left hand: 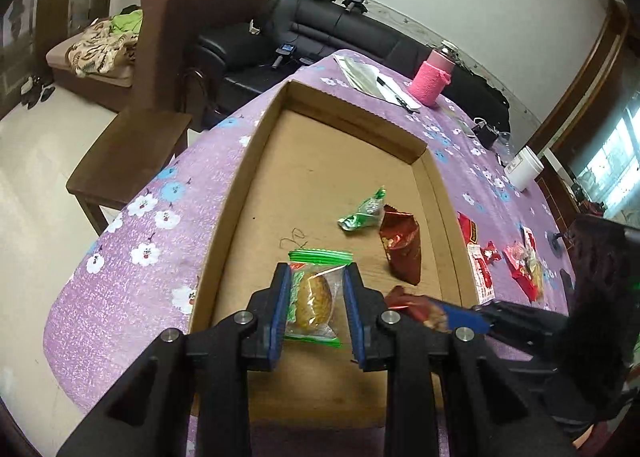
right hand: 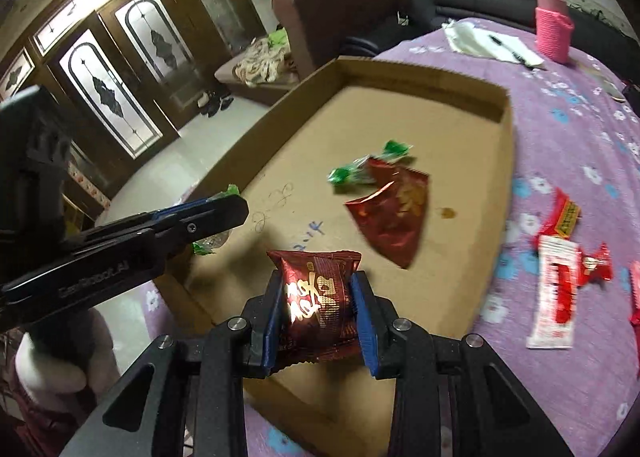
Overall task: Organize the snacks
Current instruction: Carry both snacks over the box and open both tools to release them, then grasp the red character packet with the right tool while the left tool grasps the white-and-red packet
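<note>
Snacks ride in both grippers over the cardboard tray's [left hand: 256, 161] near edge: my left gripper [left hand: 316, 309] pinches a light, crushable green-sealed pastry packet [left hand: 314, 297] mid-body; my right gripper [right hand: 318, 313] clamps a slippery, puffy red packet [right hand: 316, 297].

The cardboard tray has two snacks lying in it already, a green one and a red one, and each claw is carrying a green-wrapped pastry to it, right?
Not quite. Only the left claw carries a green-wrapped pastry; the right claw holds a dark red packet, as the right wrist view shows. The rest is right.
</note>
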The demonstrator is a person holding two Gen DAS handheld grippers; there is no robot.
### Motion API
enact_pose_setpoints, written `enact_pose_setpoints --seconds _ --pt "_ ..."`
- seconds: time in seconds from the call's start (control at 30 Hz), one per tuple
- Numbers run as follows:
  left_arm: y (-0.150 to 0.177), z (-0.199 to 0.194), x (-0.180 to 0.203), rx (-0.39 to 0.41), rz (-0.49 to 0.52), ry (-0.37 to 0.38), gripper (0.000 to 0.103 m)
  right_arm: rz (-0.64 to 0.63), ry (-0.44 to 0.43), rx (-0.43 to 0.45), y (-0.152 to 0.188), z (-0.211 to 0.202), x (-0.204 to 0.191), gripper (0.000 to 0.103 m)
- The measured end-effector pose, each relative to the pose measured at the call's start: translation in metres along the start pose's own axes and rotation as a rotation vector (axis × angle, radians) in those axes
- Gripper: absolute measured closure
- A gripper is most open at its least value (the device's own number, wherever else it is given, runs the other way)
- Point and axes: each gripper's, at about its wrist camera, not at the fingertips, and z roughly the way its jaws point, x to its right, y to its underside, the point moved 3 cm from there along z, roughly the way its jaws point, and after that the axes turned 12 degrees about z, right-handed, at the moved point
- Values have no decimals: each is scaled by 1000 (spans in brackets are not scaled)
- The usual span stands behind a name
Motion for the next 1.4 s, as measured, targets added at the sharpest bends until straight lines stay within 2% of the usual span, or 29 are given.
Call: enact_pose_setpoints --seconds 0.07,0.2,0.33,0.4,0.53,0.63,0.7,0.83,0.93,1.0,1.13,1.27,1.4 --pt "1 0 -3 3 -13 3 76 -2 6 -4 1 6 -2 66" --pt "1 -10 -4 35 -32 13 54 -35 32 30 2 5 -7 63" --pt "-4 -24 0 77 -37 17 51 -66 49 85 1 -13 -12 55" --pt "-7 -32 5 97 -36 22 47 -44 32 115 -2 -28 -8 55" --pt "-16 -42 24 124 -4 43 39 30 21 176 -4 -69 30 54" --pt "-21 -43 46 125 32 89 34 113 57 235 3 -106 73 53" --pt "-22 -39 65 113 67 123 34 177 93 266 8 -128 107 49" --pt "-23 -24 111 74 150 191 34 339 180 302 18 -162 195 49" --pt "-19 -5 148 20 194 253 35 397 203 305 22 -173 234 49" --pt "-15 9 174 -22 240 279 35 398 195 298 22 -173 243 49" --pt "-8 39 213 -93 317 267 35 338 201 257 17 -155 249 49" --pt "-5 59 223 -128 338 215 35 254 254 207 17 -128 248 49" --pt "-8 81 227 -149 340 155 35 193 310 209 17 -113 247 49"
